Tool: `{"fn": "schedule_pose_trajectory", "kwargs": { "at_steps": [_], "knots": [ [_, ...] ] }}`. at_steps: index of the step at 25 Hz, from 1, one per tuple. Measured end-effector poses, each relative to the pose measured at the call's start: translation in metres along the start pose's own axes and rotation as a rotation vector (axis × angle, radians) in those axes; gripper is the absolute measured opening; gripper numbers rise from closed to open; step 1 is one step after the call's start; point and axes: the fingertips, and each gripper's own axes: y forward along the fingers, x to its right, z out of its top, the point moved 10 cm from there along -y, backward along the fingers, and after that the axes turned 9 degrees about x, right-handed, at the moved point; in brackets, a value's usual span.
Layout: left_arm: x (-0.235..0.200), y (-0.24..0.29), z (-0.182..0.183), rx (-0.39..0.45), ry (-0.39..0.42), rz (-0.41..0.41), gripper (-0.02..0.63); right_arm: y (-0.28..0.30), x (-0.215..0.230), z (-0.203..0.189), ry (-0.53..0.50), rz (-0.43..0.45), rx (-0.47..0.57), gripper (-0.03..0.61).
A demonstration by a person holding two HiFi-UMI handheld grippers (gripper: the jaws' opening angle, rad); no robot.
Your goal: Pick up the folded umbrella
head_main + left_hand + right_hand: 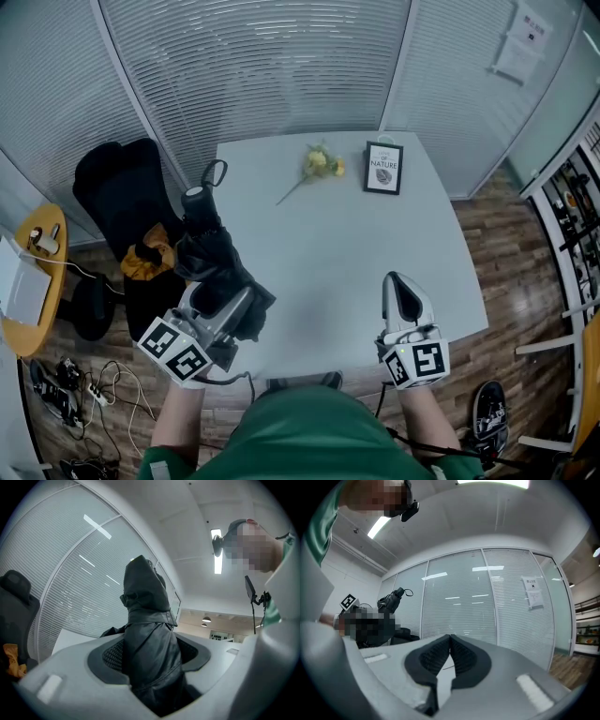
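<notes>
The folded black umbrella (211,258) is held off the table by my left gripper (220,314), over the table's front left corner. Its handle with a wrist loop (214,174) points away from me. In the left gripper view the umbrella (147,634) fills the gap between the jaws, and both pads (112,656) press on its fabric. My right gripper (401,286) hovers level near the table's front right edge. Its jaws are shut with nothing between them (450,644). The right gripper view shows the umbrella (391,599) at far left.
On the far side of the white table (375,253) lie a yellow flower (322,164) and a small framed picture (383,168). A black chair (127,202) with a yellow cloth (148,255) stands left of the table, and a round wooden side table (37,281) beyond it. Glass walls with blinds surround the area.
</notes>
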Motion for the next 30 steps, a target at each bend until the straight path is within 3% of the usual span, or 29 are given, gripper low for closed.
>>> {"fn": "schedule_pose_trajectory", "kwargs": {
  "at_steps": [30],
  "knots": [
    [0.0012, -0.0073, -0.0065, 0.013, -0.053, -0.021, 0.284, -0.0075, -0.0014, -0.0034, 0.001, -0.005, -0.015, 0.003]
  ]
}}
